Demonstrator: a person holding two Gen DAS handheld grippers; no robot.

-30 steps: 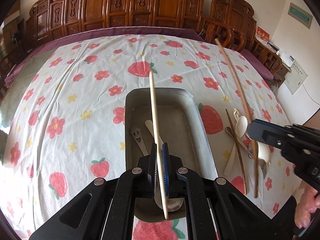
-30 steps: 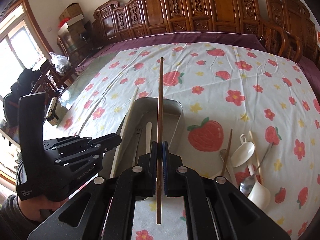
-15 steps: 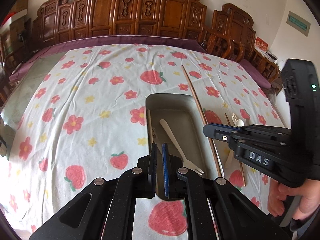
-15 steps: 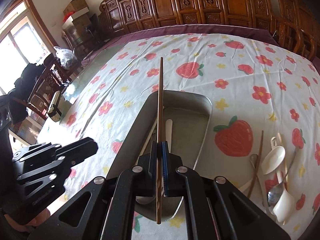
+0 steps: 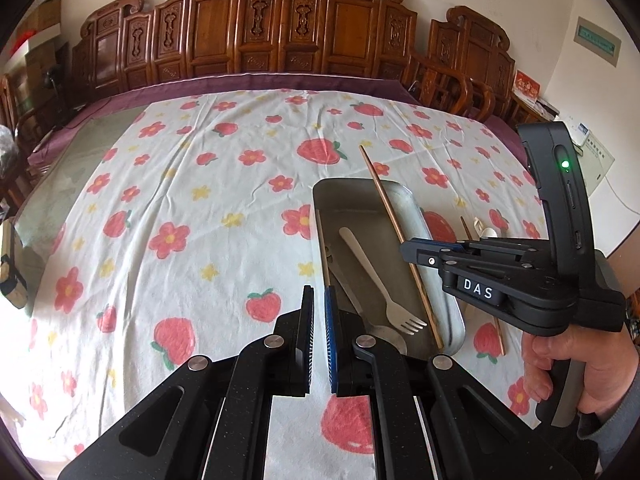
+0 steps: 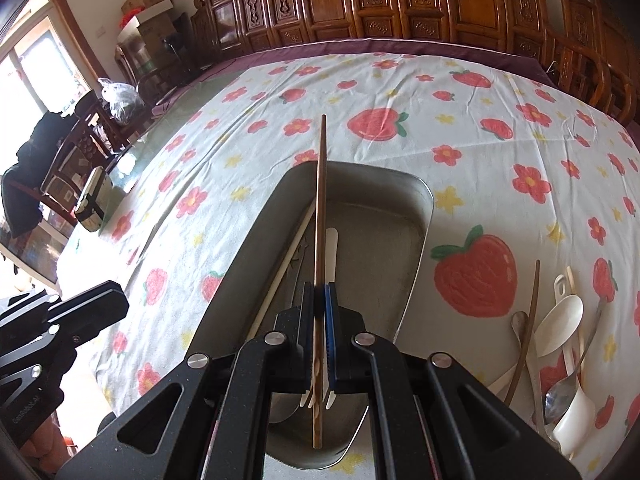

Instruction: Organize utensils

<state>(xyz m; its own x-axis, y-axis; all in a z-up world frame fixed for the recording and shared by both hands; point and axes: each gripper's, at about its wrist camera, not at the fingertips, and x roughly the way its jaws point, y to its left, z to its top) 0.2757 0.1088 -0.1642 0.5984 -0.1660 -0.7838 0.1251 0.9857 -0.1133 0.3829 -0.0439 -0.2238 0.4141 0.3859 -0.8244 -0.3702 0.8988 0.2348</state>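
Utensil sorting: metal tray on a strawberry-print cloth.

Right gripper: fingers clamped on a brown chopstick, which runs ahead of the fingertips over the tray. Left gripper: fingers nearly together, nothing between them, tray just right of the tips. In tray: pale fork, pale chopstick, apparently a spoon. Right of the tray: loose spoons.

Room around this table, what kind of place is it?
Probably a home dining room: carved wooden chairs line the wall, a strawberry tablecloth covers the big table, and cutlery fills a metal tray.
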